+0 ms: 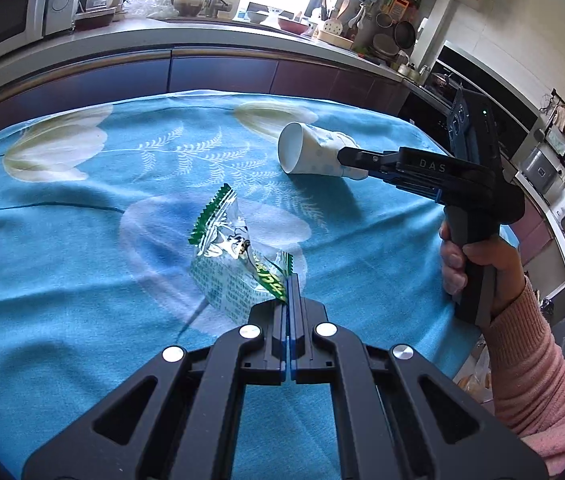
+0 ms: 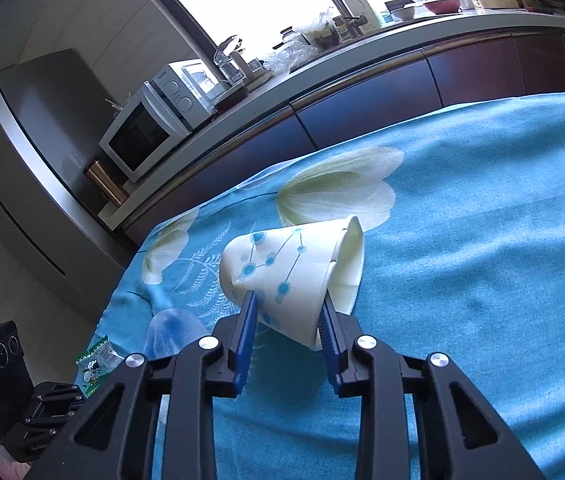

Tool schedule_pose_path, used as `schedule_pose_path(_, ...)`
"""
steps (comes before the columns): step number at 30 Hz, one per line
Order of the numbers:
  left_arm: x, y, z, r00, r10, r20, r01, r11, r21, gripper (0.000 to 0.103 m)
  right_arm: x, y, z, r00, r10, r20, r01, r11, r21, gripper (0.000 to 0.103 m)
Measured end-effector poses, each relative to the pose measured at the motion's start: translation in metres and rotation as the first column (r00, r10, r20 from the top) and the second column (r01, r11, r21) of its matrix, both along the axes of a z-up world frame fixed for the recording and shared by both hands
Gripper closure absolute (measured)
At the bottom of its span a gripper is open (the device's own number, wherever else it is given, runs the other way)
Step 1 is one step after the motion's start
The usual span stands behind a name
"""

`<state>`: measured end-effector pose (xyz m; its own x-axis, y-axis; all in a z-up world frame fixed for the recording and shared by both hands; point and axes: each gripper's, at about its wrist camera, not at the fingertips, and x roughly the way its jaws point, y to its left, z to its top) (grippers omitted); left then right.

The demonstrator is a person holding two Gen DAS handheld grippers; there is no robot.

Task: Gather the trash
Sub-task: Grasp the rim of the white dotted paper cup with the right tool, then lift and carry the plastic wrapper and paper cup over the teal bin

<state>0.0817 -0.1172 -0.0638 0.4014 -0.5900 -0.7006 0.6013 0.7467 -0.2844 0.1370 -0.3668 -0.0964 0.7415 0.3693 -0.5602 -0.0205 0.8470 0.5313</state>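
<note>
The crinkly green-and-clear plastic wrapper [image 1: 238, 264] is pinched only by its corner in the left tongs [image 1: 289, 280] and could slip; the dented white blue-dotted paper cup [image 2: 294, 272], squeezed between the right tongs [image 2: 288, 312], could crumple further.

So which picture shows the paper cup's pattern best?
The right wrist view: the paper cup fills the centre, blue dots clear, dented between the jaws. The left wrist view shows it smaller, mostly its white open mouth.

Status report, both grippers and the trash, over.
Left gripper shut on wrapper. Right gripper shut on paper cup, cup on its side. Nothing in the way on the blue cloth.
</note>
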Motion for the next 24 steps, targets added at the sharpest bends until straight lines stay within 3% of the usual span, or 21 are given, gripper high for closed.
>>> schedule_pose_path(10,0.0,0.031,0.006,0.997,0.075,0.029,-0.075,0.997,0.001,0.102,-0.006,0.029,0.011,0.999,0.039,0.036,-0.037,0.998,-0.05,0.101)
schedule_pose_path(24,-0.013,0.076,0.015,0.983,0.17,0.074,-0.171,0.985,0.006,0.102,-0.026,0.094,0.037,0.98,0.162,0.12,-0.154,0.986,-0.067,0.101)
